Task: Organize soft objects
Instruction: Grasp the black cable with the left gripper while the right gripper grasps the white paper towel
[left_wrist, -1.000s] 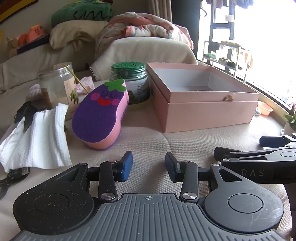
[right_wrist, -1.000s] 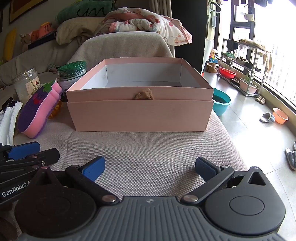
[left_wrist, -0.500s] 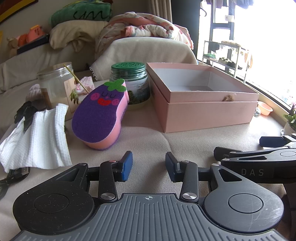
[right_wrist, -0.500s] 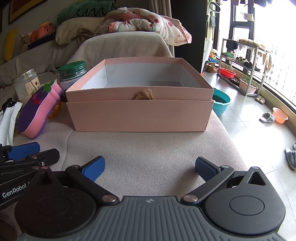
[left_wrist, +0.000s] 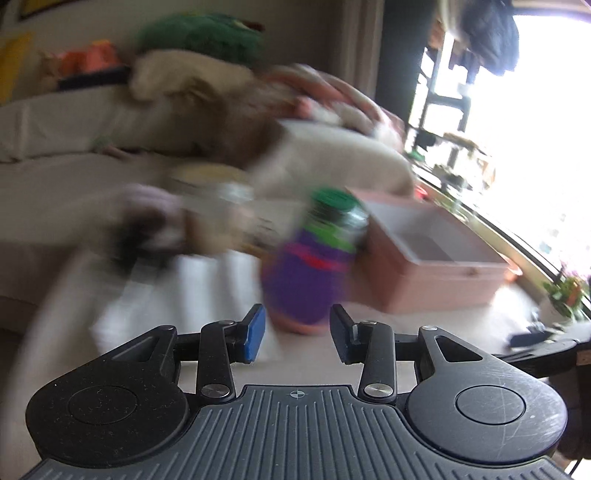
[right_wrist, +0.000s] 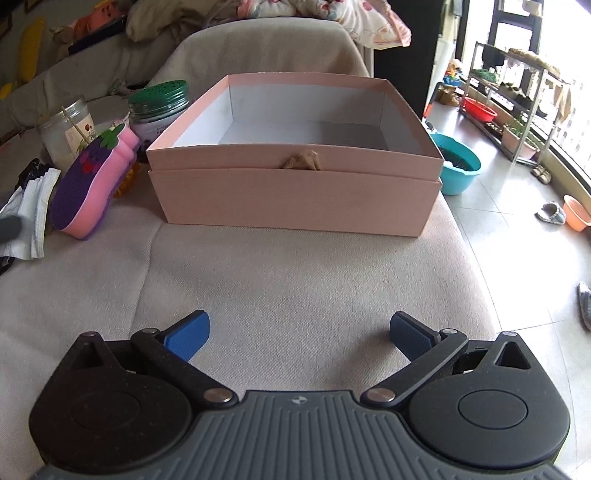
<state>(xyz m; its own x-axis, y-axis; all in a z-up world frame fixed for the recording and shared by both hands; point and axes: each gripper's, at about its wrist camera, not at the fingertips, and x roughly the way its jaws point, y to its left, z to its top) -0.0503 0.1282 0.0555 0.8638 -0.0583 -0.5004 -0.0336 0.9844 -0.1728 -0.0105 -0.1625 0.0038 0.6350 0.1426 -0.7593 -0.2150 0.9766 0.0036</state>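
Reaching, judging by the blur, the parted left gripper (left_wrist: 297, 334) faces the purple eggplant-shaped foam sponge (left_wrist: 306, 282) beside the empty pink cardboard box (right_wrist: 295, 173); next, straddle and squeeze; the right gripper (right_wrist: 299, 332) is spread idle.

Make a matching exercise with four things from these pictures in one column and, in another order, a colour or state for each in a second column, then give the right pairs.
Things
1. eggplant sponge
2. pink box
3. jar lid
4. right gripper

Colour or state
A. green, with small holes
B. open, nothing between its fingers
C. purple face, pink foam body, leaning
D. no lid on, white inside, nothing seen in it

Right pairs: 1-C, 2-D, 3-A, 4-B
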